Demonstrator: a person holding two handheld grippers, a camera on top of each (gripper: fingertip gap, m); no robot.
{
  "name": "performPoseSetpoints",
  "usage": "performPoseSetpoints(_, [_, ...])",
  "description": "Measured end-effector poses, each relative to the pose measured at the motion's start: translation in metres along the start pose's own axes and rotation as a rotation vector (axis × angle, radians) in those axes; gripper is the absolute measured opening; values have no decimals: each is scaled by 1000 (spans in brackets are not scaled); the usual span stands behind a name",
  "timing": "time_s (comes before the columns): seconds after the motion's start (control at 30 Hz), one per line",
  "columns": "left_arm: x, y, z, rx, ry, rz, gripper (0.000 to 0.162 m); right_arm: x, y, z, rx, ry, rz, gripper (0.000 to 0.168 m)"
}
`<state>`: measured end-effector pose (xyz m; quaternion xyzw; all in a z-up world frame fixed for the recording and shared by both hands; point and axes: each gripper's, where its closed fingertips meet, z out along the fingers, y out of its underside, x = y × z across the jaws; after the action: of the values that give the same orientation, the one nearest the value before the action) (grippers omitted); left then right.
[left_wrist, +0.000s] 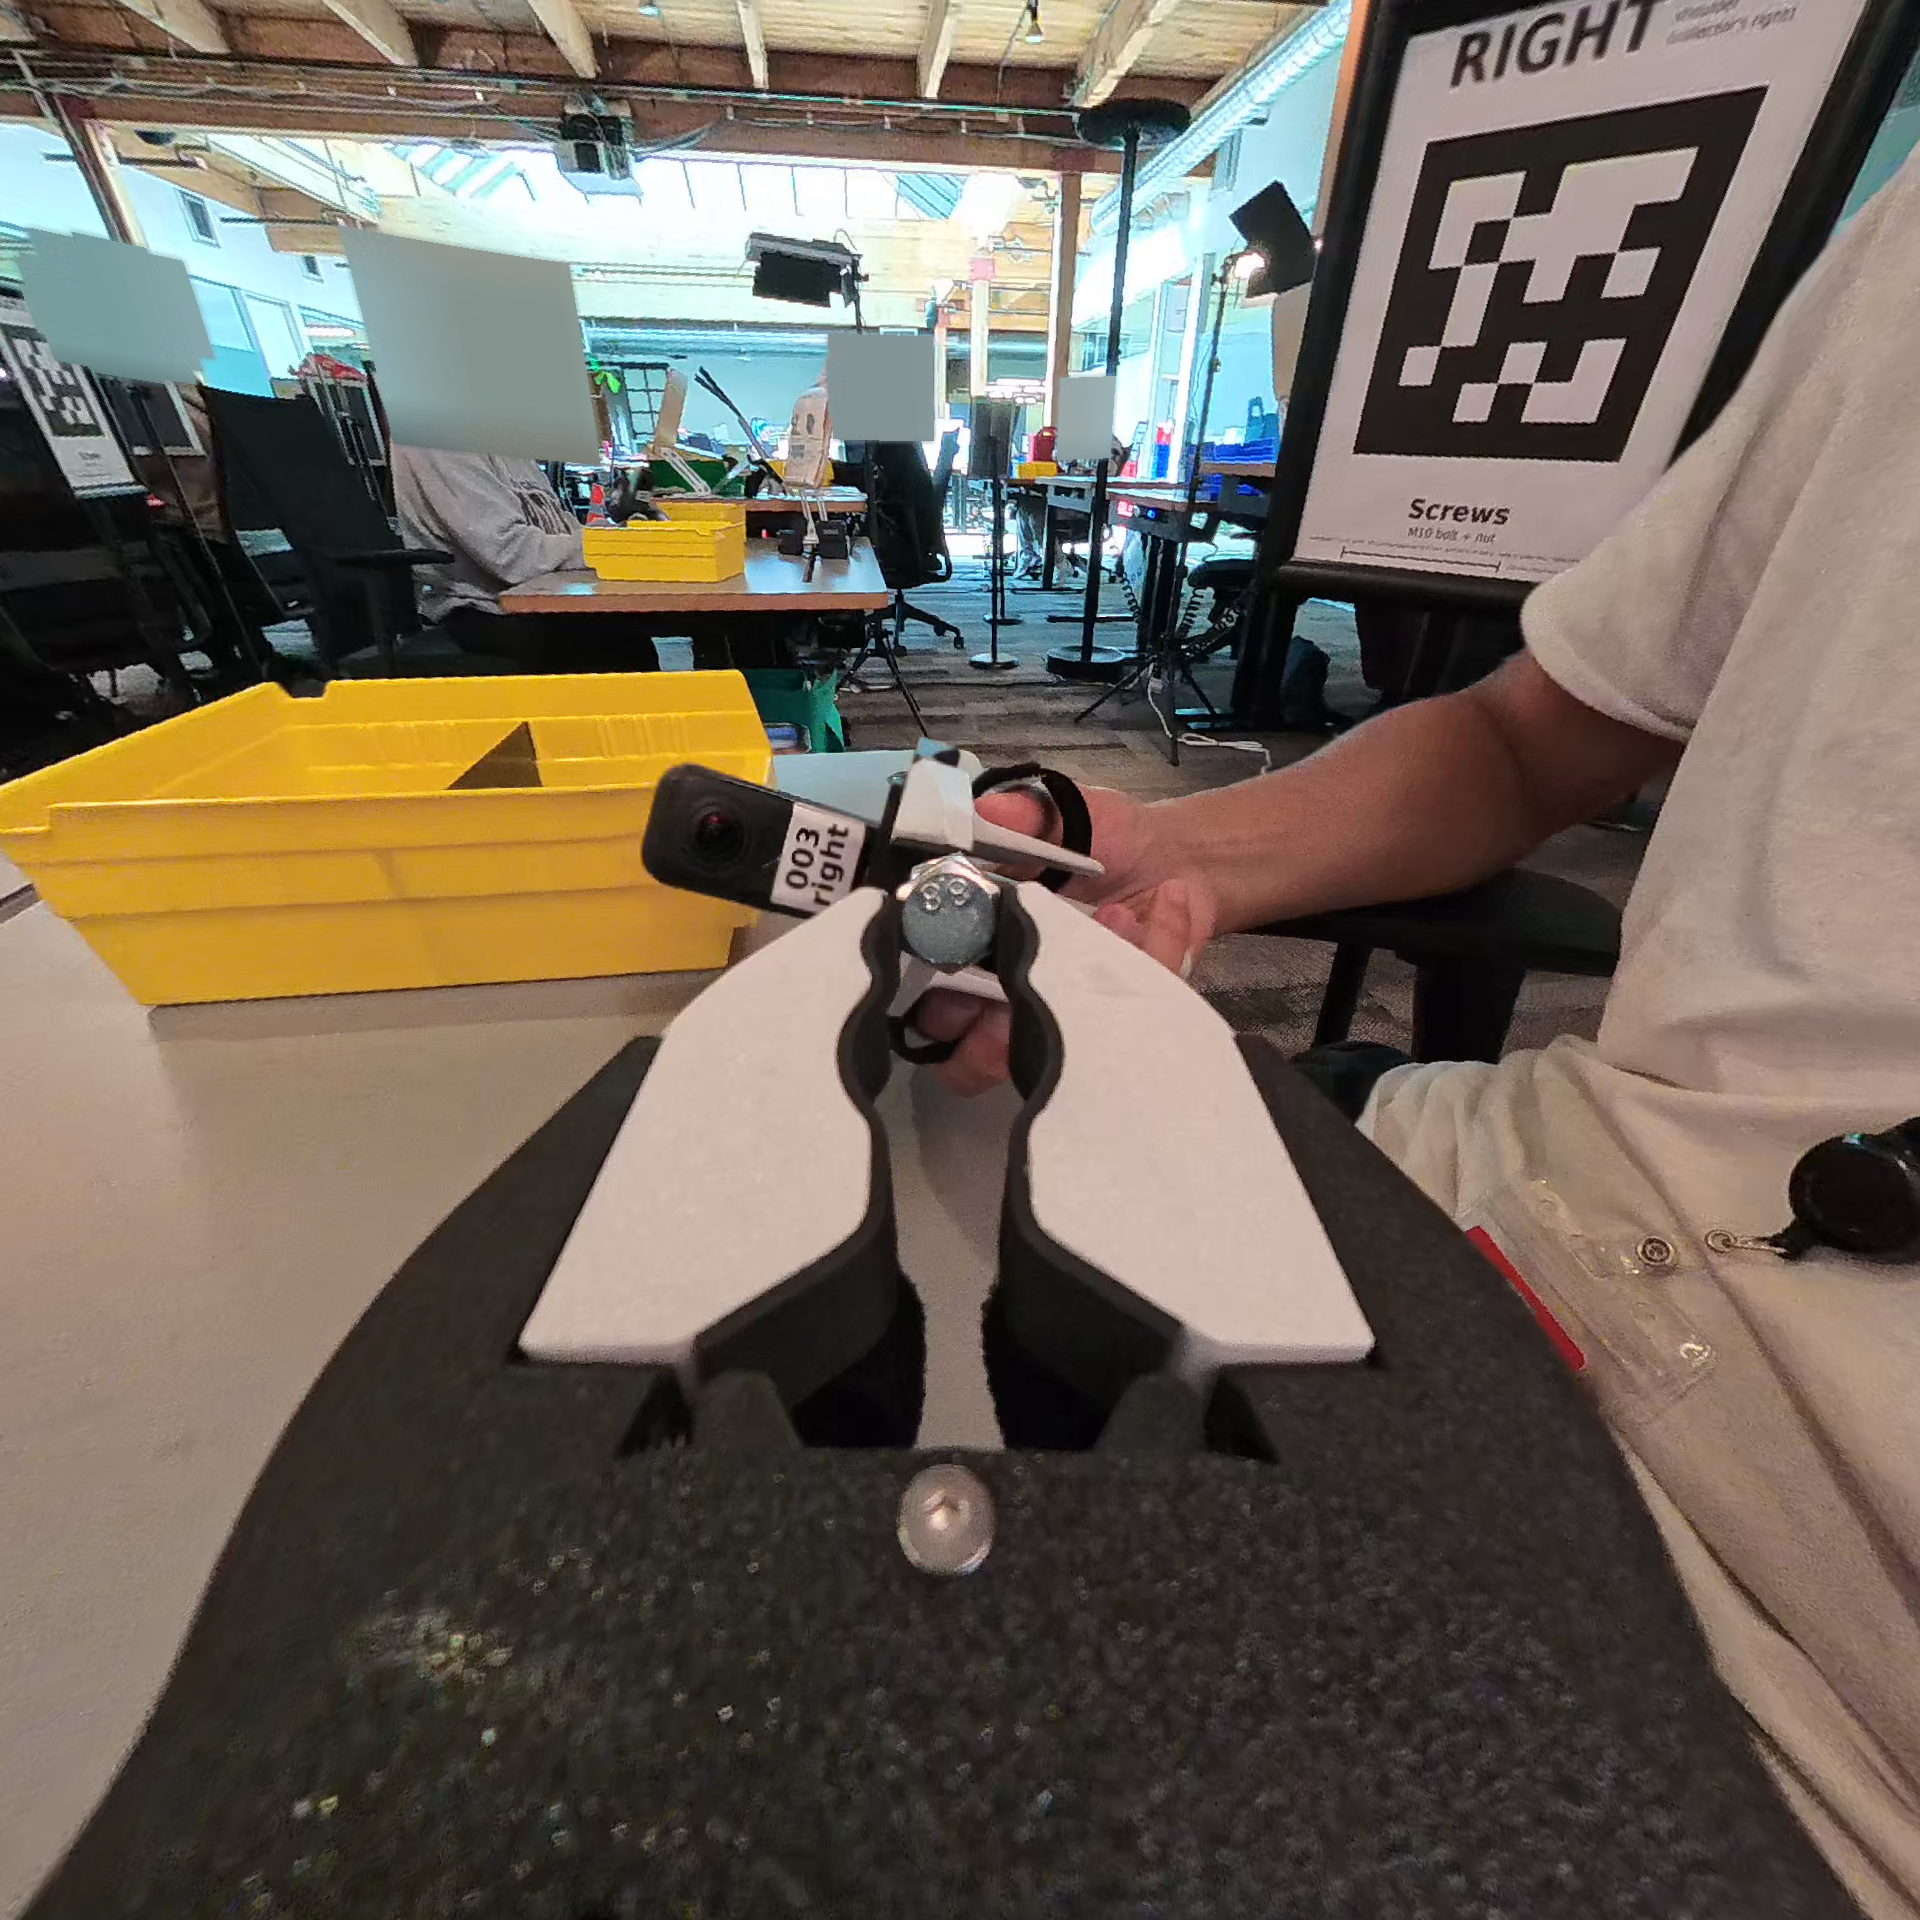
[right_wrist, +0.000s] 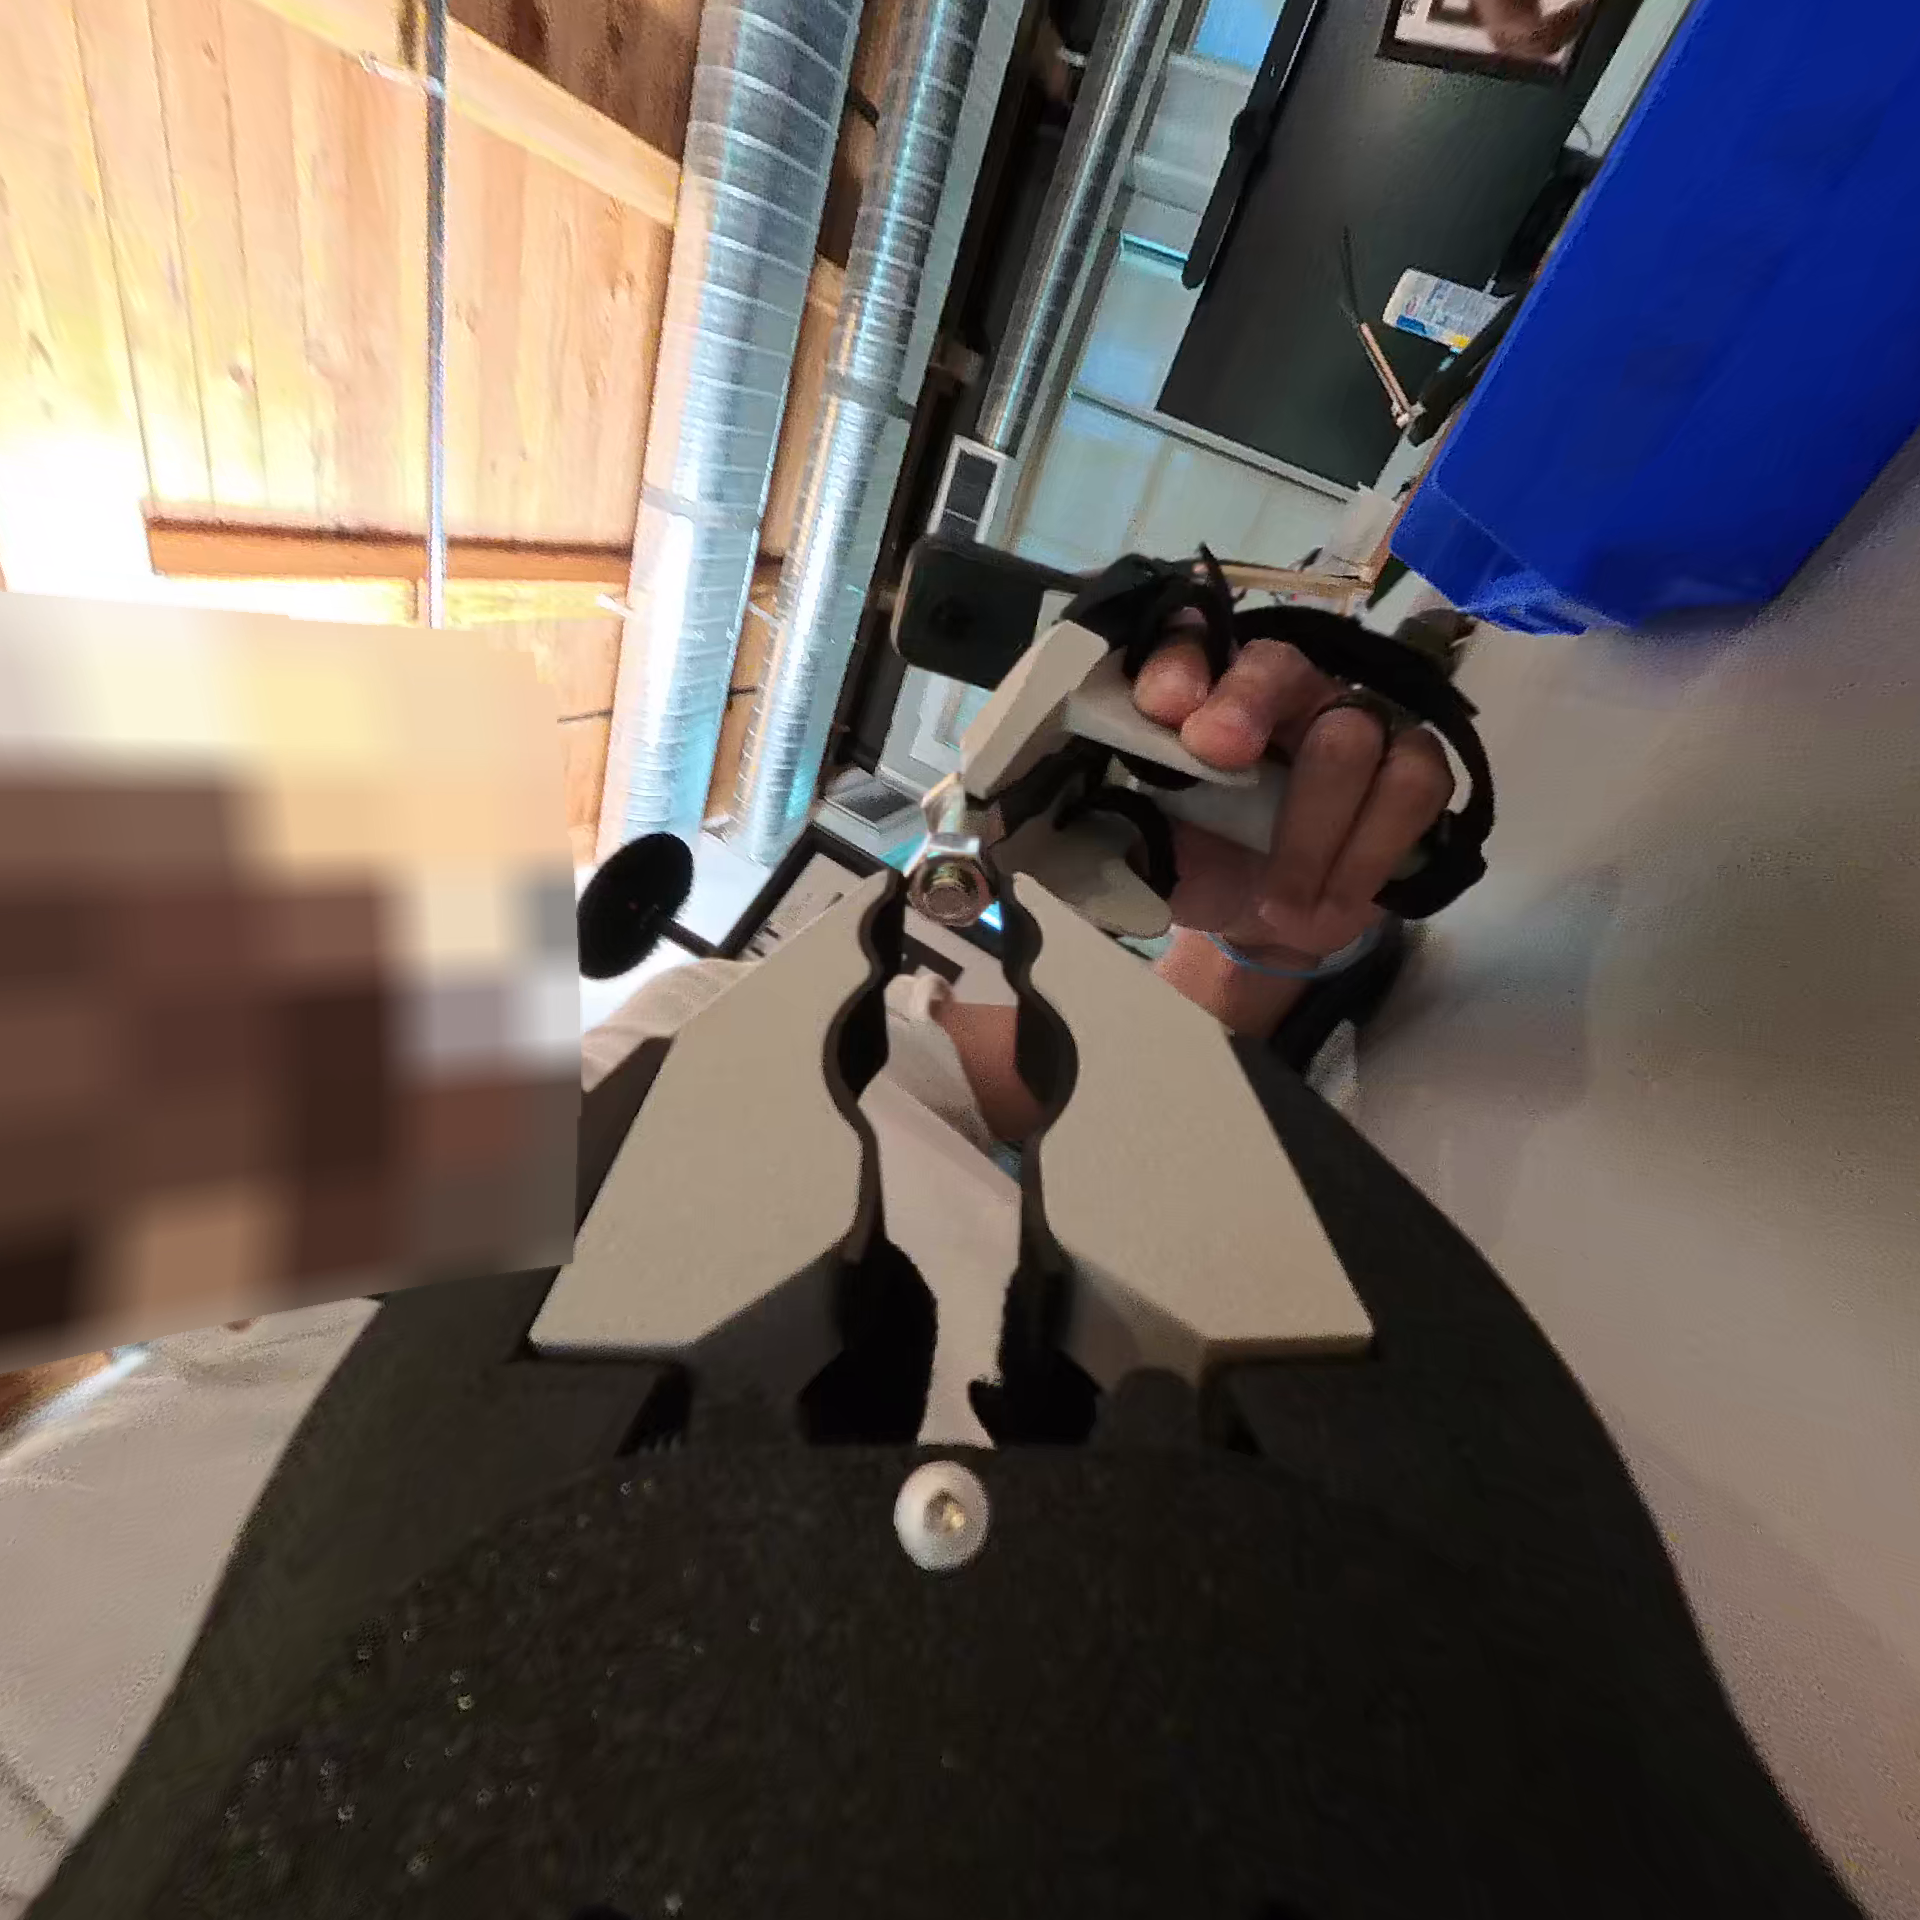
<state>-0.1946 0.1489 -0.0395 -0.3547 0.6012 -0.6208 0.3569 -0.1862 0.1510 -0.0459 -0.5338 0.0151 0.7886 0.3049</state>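
Note:
In the left wrist view, my left gripper (left_wrist: 948, 920) is shut on the hex head of a silver bolt (left_wrist: 945, 916), held above the grey table's edge. The head faces the camera and the shank points away. Just behind it is the right gripper with its black camera (left_wrist: 727, 836), held by a person's hand (left_wrist: 1132, 883). In the right wrist view, my right gripper (right_wrist: 951, 896) is closed around a silver nut (right_wrist: 948, 891) on the bolt's far end. The left gripper's body (right_wrist: 1039, 707) and the hand holding it (right_wrist: 1299, 769) are just beyond. The two grippers face each other, tip to tip.
A yellow divided bin (left_wrist: 384, 831) stands on the grey table (left_wrist: 208, 1195) at the left. A board with a black-and-white marker (left_wrist: 1507, 291) stands at the right. A blue bin (right_wrist: 1683, 343) shows in the right wrist view. The person's white shirt (left_wrist: 1714, 935) is close by on the right. Only a small space, under 4 cm, lies between the two pairs of fingers.

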Motion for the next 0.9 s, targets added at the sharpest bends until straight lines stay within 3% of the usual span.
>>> performPoseSetpoints(0.13, [1, 6, -12, -29, -61, -12, 18, 8, 7, 18, -112, 102, -168, 29])
performPoseSetpoints(0.23, [3, 5, -22, -25, -109, -27, 18, 15, 4, 29, -122, 139, -239, 18])
performPoseSetpoints(0.43, [3, 7, -47, -12, -203, -109, 18, 26, 7, 48, -244, 215, -492, 19])
performPoseSetpoints(0.57, [4, 3, -65, 17, -261, -133, 18, 31, 14, 60, -322, 213, -554, 25])
performPoseSetpoints(0.67, [7, 4, -73, 26, -285, -156, 17, 36, 14, 67, -349, 241, -610, 16])
performPoseSetpoints(0.77, [9, 5, -77, 35, -282, -212, 18, 39, 17, 70, -418, 343, -927, 17])
performPoseSetpoints(0.9, [11, 8, -73, 63, -232, -332, 18, 38, 16, 64, -506, 600, -1737, 16])
